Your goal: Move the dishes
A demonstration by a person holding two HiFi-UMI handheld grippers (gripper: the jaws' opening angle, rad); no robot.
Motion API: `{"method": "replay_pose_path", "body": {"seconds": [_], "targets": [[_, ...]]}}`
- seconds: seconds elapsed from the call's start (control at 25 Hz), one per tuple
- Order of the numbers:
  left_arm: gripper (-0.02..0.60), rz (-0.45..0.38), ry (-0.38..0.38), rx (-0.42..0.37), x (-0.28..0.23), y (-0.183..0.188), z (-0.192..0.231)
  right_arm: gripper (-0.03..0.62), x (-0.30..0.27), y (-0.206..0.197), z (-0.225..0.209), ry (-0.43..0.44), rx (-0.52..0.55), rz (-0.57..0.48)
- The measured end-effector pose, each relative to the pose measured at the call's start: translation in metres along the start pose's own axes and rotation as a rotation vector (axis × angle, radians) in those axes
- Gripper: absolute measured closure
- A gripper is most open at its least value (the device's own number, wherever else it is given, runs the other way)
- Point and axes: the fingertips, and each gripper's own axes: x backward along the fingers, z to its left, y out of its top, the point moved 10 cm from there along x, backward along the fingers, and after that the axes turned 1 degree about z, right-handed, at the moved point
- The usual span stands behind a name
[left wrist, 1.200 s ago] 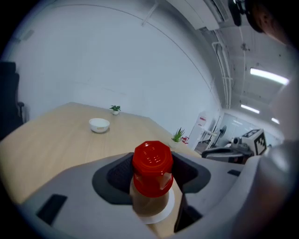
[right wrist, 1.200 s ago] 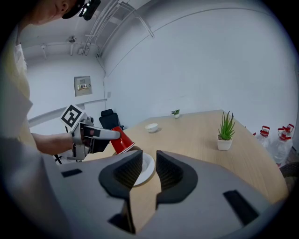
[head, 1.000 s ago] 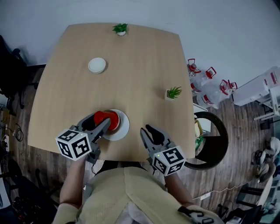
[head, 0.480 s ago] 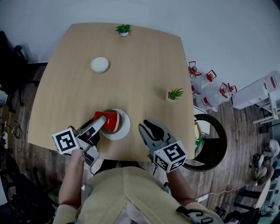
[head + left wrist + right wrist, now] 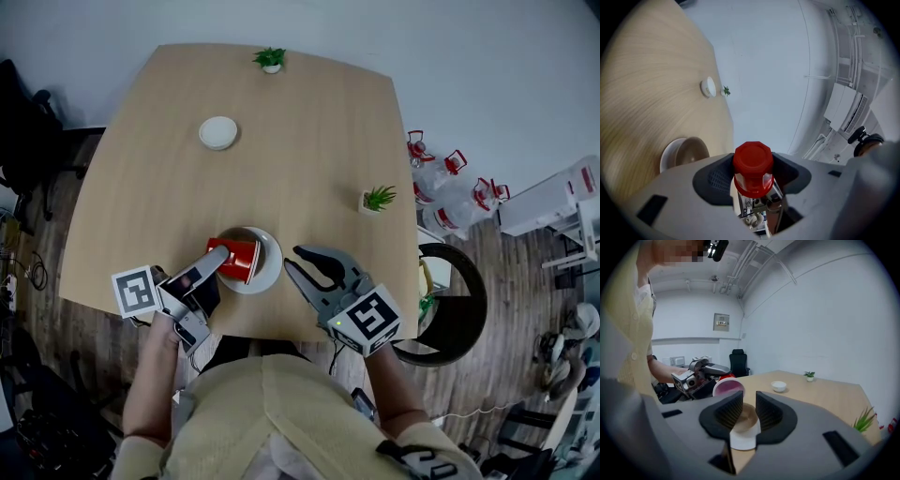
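Observation:
My left gripper is shut on a red cup, which lies tilted on its side just above a white bowl with a brown inside near the table's front edge. In the left gripper view the red cup's base faces the camera between the pads of that gripper, and the bowl sits below to the left. My right gripper is open at the bowl's right rim. In the right gripper view the bowl's rim shows through the gap, with the cup's pink mouth behind it.
A small white bowl sits far left on the wooden table. Two small potted plants stand at the far edge and the right side. Water bottles and a round dark seat are on the floor to the right.
The left gripper has drawn back toward the person and tipped the red cup onto its side over the bowl. The right gripper has moved forward and left to the bowl's rim.

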Motion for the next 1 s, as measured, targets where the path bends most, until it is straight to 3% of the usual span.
{"method": "replay_pose_path", "body": {"seconds": [0.6,1.0], "targets": [[0.334,0.022,-0.045,0.073,0.005,-0.016,-0.003,0.505,-0.028,0.006,0.013,0.170,0.251,-0.004],[0.333,0.053,-0.088,0.133,0.008,-0.025,-0.001,0.503,-0.036,0.018,0.028,0.214,0.424,-0.035]]}}
